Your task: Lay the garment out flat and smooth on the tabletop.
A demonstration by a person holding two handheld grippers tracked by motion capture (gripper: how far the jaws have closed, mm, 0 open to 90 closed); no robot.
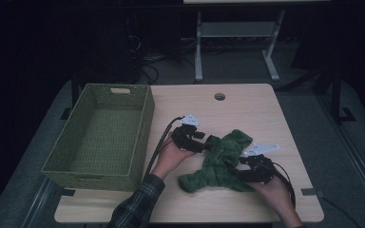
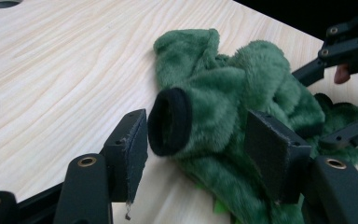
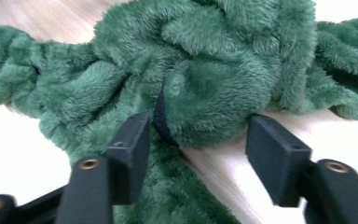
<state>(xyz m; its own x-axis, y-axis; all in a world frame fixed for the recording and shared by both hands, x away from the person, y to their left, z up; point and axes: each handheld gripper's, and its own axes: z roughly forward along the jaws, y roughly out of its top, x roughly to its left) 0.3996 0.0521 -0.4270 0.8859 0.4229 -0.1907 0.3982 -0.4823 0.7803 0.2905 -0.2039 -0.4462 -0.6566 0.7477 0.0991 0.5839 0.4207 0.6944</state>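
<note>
Green plush garment (image 1: 221, 164), crumpled, on the pale wood bench (image 1: 247, 104), well to the right of the green woven basket (image 1: 102, 135).

High view: the garment lies between the two tools, its long axis running from near-left to far-right away from the basket. Left tool (image 1: 193, 139) meets its basket-side end; right tool (image 1: 254, 170) meets its near edge on the side away from the basket. Each hand is equally close to its own end.

Left gripper view: left tool (image 2: 196, 149) has jaws spread wide, holding nothing; a black-rimmed sleeve cuff (image 2: 170, 121) lies between them, its opening facing the left jaw, just beside it. This cuff is unreadable from above.

Right gripper view: right tool (image 3: 198, 144) has jaws likewise spread, empty, bracketing a rounded fold of plush (image 3: 209, 102) with a dark edge; whether a second cuff, cannot tell.
</note>
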